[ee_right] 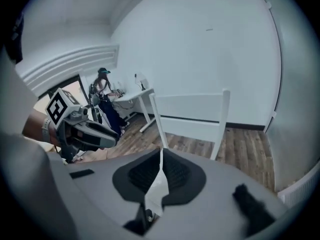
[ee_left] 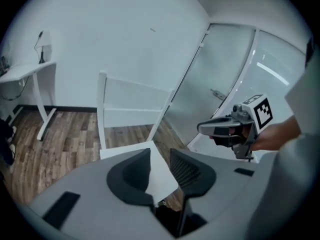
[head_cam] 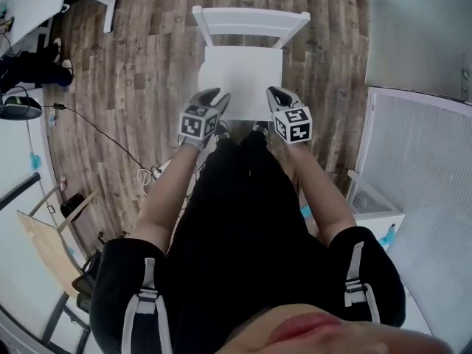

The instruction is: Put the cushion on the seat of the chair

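Both claws hover empty over the chair (head_cam: 251, 19): left claw (head_cam: 216, 98) partly open, right claw (head_cam: 279, 96) pinched closed. The white cushion (head_cam: 243, 76) seems to lie flat on the seat. It looks light and soft, so pinch opposite edges for any adjustment.

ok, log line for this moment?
left gripper: open, empty | right gripper: shut, empty | both: facing chair

We can read no words or numbers anywhere. We see only black-and-white square marks (head_cam: 198, 125) on the left gripper (head_cam: 219, 96) and right gripper (head_cam: 273, 92).
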### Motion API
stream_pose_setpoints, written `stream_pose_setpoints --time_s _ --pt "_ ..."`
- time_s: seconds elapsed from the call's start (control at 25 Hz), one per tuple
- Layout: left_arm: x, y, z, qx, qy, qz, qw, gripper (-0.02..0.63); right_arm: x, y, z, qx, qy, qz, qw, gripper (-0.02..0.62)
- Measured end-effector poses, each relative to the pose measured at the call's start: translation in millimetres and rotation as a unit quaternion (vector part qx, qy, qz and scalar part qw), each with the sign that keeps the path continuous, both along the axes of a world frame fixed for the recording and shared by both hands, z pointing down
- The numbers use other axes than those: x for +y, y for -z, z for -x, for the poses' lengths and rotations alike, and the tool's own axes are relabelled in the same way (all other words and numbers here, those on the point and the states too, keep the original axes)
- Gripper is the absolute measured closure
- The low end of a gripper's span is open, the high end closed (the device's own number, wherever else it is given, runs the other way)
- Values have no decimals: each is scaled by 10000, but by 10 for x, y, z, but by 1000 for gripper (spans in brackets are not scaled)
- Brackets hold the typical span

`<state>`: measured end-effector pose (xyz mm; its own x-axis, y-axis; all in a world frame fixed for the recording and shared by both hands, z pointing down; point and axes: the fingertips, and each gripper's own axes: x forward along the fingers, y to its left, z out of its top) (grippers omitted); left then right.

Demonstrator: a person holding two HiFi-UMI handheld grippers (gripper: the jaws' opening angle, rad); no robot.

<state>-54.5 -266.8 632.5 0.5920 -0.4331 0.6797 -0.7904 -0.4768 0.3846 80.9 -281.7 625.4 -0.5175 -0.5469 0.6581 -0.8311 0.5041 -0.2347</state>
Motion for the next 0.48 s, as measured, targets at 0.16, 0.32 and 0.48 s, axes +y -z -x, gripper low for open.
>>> stream_pose_setpoints --time_s 0.16,0.32,0.48 --pt "33 696 -44 -14 -79 -771 9970 589 76 762 125 -338 246 -483 9980 575" --pt "9 1356 -58 230 -24 -1279 9915 595 82 1511 278 -569 604 -1003 9915 578" --pt "-45 2053 -87 419 -50 -1907 9807 595 66 2188 364 -838 752 -1509 9821 578"
